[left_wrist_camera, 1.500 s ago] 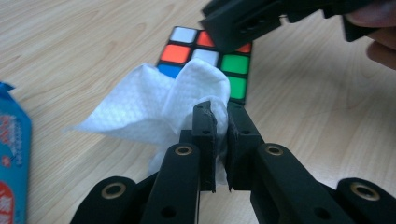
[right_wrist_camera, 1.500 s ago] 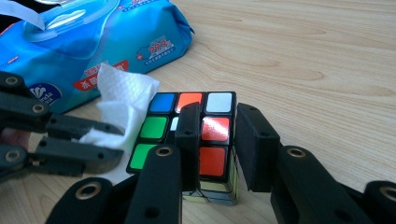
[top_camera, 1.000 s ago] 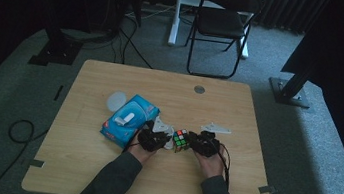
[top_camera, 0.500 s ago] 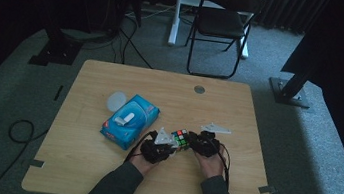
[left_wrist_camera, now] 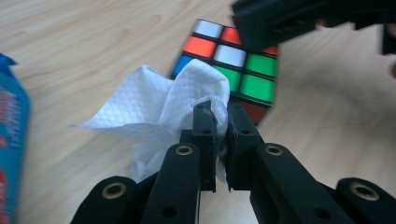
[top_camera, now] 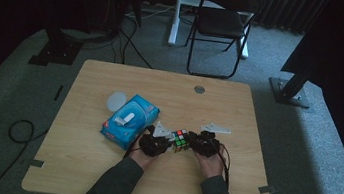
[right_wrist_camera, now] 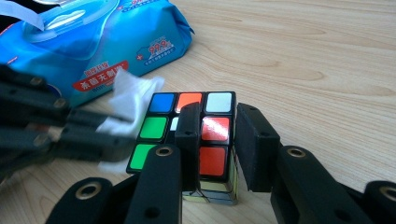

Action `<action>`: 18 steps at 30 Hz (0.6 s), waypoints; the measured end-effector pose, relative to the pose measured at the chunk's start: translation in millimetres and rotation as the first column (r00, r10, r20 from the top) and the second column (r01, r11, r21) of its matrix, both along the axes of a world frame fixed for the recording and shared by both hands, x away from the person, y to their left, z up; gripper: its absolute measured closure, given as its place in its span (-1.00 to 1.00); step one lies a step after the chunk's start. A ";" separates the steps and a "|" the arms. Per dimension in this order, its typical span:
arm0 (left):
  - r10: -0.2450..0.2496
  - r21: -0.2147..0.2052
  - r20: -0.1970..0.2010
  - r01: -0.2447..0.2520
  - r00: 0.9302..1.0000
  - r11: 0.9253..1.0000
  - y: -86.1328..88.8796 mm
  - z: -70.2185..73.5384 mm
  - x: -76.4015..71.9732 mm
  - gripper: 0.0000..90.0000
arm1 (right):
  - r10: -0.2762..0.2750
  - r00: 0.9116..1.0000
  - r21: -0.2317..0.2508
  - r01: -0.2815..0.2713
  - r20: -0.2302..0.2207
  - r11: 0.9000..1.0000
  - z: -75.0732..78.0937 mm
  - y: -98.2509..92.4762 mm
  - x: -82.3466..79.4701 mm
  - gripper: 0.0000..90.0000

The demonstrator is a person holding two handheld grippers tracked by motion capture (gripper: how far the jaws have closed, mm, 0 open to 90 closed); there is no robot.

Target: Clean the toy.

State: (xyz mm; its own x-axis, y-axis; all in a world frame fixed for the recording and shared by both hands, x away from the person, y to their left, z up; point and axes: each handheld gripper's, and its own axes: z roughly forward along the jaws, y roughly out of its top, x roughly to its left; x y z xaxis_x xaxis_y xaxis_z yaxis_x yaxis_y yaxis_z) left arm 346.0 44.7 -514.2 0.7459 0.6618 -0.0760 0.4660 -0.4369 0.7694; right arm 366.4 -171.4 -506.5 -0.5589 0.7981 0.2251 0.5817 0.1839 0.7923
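Observation:
A colourful puzzle cube sits on the wooden table between my two grippers. My right gripper is shut on the cube, its jaws clamping the cube's right-hand layer. My left gripper is shut on a crumpled white wipe, which it holds against the cube's side. In the right gripper view the left gripper comes in from the left with the wipe. From above, the left gripper and right gripper flank the cube.
A blue pack of wet wipes lies just left of the left hand, also seen up close. A round white lid rests beside it. A grey grommet marks the table's far side. A folding chair stands beyond.
The left hand has shifted slightly toward the cube with the wipe in its jaws. The right hand and the cube have stayed put.

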 end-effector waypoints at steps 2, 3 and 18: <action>-0.021 -0.012 0.001 0.021 1.000 1.000 -2.5 -0.5 -6.8 0.87 | 0.000 1.000 0.000 0.000 0.000 1.000 0.0 0.0 0.0 0.59; -0.028 -0.021 -0.001 0.028 1.000 0.999 -3.4 -0.9 -9.9 0.87 | 0.000 1.000 0.000 0.000 0.000 1.000 0.0 0.0 0.1 0.59; 0.021 -0.003 0.019 -0.021 1.000 1.000 2.6 2.7 4.2 0.87 | -0.004 1.000 0.001 0.004 0.000 1.000 -0.1 0.3 0.1 0.59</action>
State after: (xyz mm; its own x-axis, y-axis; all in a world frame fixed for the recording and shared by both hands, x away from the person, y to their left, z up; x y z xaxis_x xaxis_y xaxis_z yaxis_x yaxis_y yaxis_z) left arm 350.2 47.3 -511.5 0.7329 0.6774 -0.0640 0.4606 -0.4247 0.7795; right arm 366.5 -171.1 -506.6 -0.5558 0.7999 0.2264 0.5825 0.1805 0.7925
